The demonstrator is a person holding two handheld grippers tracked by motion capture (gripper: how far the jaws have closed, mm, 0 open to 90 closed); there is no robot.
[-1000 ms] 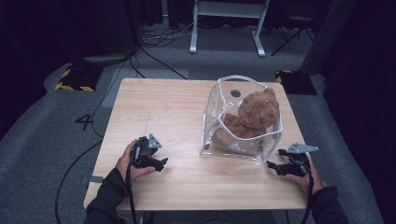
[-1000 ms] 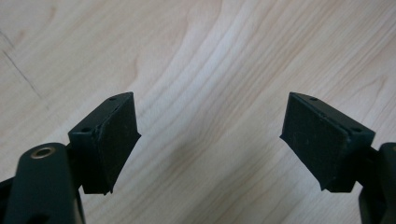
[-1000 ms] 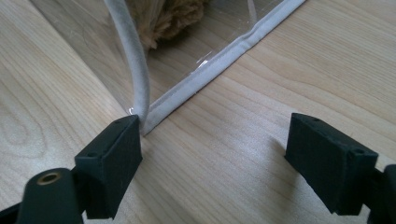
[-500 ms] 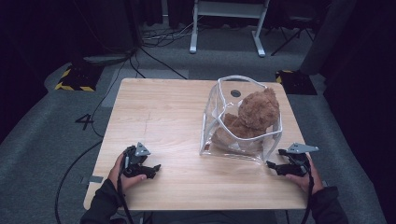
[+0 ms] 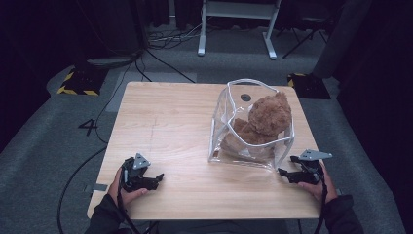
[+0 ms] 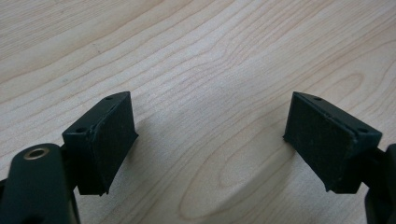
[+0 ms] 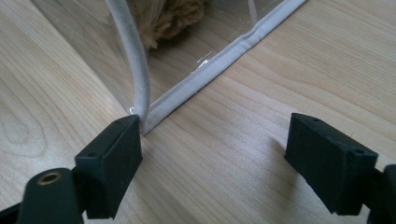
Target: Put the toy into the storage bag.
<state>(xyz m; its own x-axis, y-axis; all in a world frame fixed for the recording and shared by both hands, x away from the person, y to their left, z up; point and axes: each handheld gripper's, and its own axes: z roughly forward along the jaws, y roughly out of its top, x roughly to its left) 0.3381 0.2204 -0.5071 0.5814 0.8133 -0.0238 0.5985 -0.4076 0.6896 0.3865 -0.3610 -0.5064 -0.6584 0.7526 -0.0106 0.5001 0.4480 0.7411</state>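
Left gripper pulled back to table edge, jaws apart, right gripper unchanged, gaping by bag corner.

high view: above, facing forward-down | gripper views: close, low over table | shared: tabletop

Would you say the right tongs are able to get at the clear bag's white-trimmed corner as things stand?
Probably yes: the right tongs are open, and the clear bag has its corner right beside one jaw, with only bare table between.
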